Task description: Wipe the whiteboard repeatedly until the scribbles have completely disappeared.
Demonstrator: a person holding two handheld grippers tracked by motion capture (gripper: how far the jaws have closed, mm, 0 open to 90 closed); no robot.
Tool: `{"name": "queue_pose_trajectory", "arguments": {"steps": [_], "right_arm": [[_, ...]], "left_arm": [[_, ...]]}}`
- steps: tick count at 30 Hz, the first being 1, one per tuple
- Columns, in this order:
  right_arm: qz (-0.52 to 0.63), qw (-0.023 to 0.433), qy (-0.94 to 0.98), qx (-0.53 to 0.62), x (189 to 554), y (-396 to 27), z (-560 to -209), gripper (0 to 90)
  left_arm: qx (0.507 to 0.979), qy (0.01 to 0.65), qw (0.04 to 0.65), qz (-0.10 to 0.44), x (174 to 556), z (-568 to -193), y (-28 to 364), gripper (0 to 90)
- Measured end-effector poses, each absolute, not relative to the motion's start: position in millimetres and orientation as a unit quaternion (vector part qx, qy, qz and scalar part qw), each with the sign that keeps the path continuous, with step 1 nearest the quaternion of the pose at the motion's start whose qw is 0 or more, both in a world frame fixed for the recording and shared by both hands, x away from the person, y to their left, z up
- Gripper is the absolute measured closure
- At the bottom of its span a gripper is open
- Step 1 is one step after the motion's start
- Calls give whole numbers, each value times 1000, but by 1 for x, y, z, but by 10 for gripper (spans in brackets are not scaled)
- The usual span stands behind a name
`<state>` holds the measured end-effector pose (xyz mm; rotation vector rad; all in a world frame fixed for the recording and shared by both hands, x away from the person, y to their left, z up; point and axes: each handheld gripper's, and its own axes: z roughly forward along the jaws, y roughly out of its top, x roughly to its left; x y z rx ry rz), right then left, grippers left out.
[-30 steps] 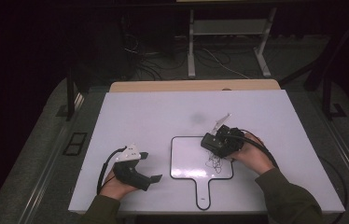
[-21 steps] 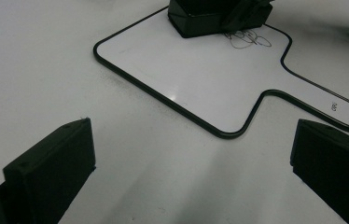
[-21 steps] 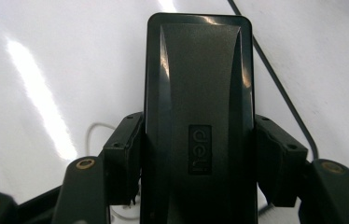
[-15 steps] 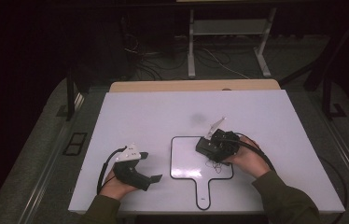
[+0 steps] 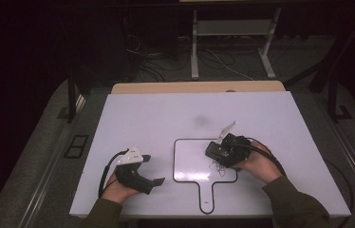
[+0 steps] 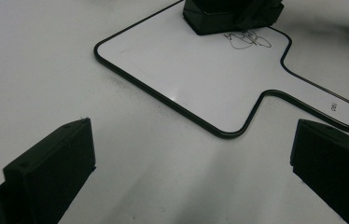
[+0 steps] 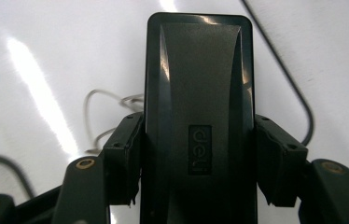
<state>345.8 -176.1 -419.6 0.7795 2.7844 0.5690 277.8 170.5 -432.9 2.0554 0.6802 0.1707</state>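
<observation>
Over the paddle-shaped whiteboard [image 5: 199, 159], the right gripper [image 5: 219, 153] is clamping a black eraser [image 7: 199, 116], pressing it flat; the left gripper [image 5: 152, 168] is resting wide open on the counter [image 5: 166, 114].

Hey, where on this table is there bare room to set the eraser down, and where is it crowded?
The far half of the table, beyond the whiteboard, is bare, as is the right edge. The whiteboard's left part is unmarked. It is crowded at the scribble, where the right hand-held gripper holds the eraser, and around the left hand-held gripper.
</observation>
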Motion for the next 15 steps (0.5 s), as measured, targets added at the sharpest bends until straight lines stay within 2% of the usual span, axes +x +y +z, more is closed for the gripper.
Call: {"name": "queue_pose_trajectory", "arguments": {"steps": [15], "right_arm": [[199, 70, 952, 222, 316, -161, -419, 388]], "left_arm": [[838, 277, 465, 69, 277, -433, 169, 0]]}}
